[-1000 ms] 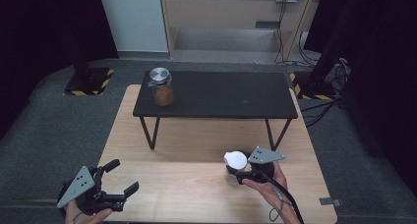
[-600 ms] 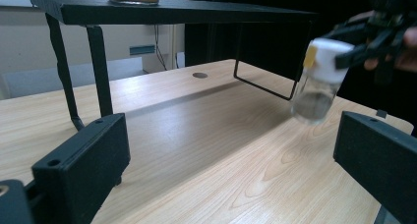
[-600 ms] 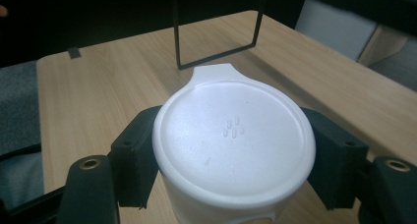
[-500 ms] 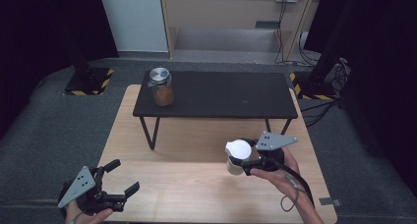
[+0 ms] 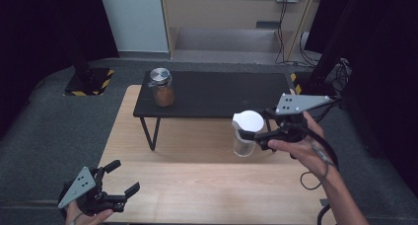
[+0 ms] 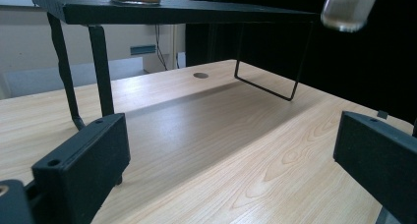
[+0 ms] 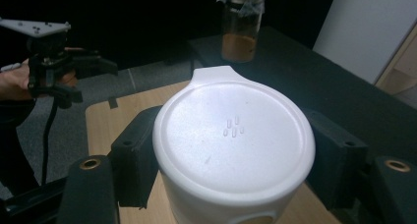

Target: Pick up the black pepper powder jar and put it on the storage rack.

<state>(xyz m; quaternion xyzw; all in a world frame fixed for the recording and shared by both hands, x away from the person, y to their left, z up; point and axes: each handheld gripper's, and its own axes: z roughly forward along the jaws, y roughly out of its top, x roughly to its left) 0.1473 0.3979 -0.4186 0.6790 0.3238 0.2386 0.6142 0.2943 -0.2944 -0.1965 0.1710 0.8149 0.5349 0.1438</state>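
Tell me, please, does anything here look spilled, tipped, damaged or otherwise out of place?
Nothing stands out. The white-lidded jar sits upright between the right gripper jaws, above the wooden table, lid on. The brown-filled jar stands upright on the black shelf. No spill shows.

We see the right gripper (image 7: 235,160) with its two black jaws pressed against either side of a clear plastic container with a round white tabbed lid (image 7: 234,135). Beyond it, a glass jar of brown powder with a metal lid (image 7: 241,30) stands on a black raised shelf (image 7: 305,71). At left, the left gripper (image 7: 74,76) is held over the light wooden table (image 7: 123,111).
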